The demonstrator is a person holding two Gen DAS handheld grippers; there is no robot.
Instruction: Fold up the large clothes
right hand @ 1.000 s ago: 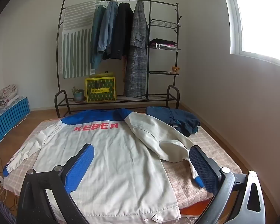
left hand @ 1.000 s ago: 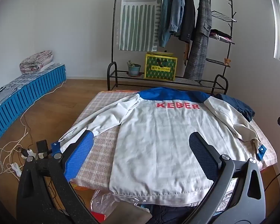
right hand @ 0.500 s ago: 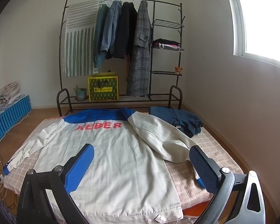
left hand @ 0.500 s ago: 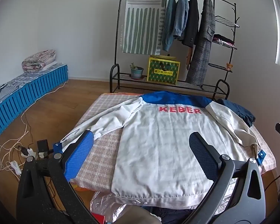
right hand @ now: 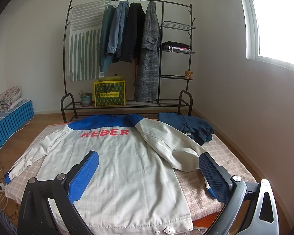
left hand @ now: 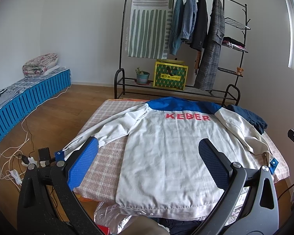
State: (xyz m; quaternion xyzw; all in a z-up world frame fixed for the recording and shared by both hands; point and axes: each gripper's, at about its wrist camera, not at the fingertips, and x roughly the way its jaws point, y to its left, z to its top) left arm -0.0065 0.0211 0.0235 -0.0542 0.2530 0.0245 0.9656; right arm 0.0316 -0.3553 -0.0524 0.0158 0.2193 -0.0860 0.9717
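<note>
A white jacket (left hand: 166, 148) with a blue yoke and red KEBER lettering lies back-up on the checked table (left hand: 105, 156), sleeves spread to both sides. It also shows in the right wrist view (right hand: 115, 166). My left gripper (left hand: 148, 156) is open and empty, held above the jacket's near hem. My right gripper (right hand: 148, 165) is open and empty, above the jacket's lower right side. The right sleeve (right hand: 166, 143) lies bent, its blue cuff near the right finger.
A folded dark blue garment (right hand: 188, 127) lies at the table's far right corner. A black clothes rack (left hand: 186, 39) with hung coats stands behind. A blue bench (left hand: 25, 98) and cables (left hand: 15, 156) are left on the floor. Plastic bags (left hand: 115, 217) sit below the near edge.
Both grippers have pulled back and lifted slightly, so the jacket sits a little farther and lower in view. Both stay open and the jacket has not moved.
</note>
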